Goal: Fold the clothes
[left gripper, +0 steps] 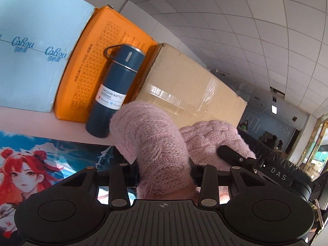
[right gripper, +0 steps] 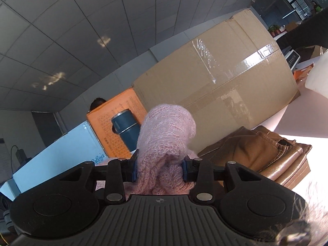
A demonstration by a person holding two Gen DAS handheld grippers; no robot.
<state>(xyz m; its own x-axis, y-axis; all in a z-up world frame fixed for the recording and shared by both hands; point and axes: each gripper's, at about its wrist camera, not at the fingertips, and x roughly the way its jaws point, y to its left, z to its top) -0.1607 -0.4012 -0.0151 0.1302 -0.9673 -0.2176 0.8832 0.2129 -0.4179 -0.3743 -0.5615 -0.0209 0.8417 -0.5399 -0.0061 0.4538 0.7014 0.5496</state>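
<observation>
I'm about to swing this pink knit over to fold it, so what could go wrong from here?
1. The vacuum bottle stands upright right behind the pink knit; a swing could topple it.
2. Left gripper and right gripper each pinch a thick bunch, so the fluffy yarn may slip or stretch.

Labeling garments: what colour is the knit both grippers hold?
Pale pink knit sweater, clearest in the left wrist view.
</observation>
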